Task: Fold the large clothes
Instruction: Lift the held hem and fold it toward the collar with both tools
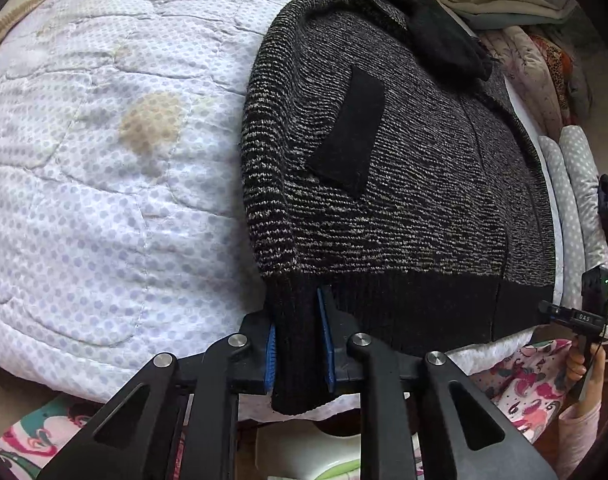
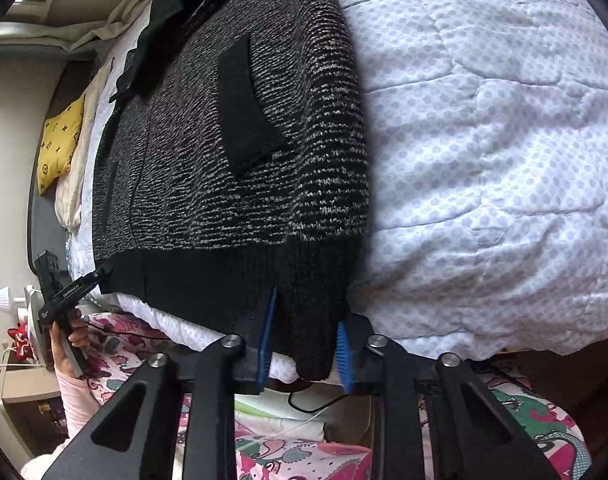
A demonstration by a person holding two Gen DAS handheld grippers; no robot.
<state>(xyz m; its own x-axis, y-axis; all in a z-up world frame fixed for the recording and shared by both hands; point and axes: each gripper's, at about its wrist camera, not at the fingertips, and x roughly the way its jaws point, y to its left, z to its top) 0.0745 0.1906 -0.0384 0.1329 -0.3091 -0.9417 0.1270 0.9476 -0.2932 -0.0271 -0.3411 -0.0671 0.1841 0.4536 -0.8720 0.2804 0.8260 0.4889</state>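
1. One thick knit cardigan (image 1: 383,200) lies flat on the quilted bed (image 1: 104,200); it looks soft, floppy and fairly heavy, unlikely to slip.
2. Best hold: the black ribbed hem corners at the bed edge.
3. Left gripper (image 1: 300,344) is clamped on one hem corner.
4. Right gripper (image 2: 304,344) is clamped on the other.

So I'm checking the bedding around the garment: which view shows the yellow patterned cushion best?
The right wrist view: the yellow cushion lies in plain sight at the left, beyond the knitted cardigan. The left wrist view shows none of it, only the cardigan on the dotted quilt.
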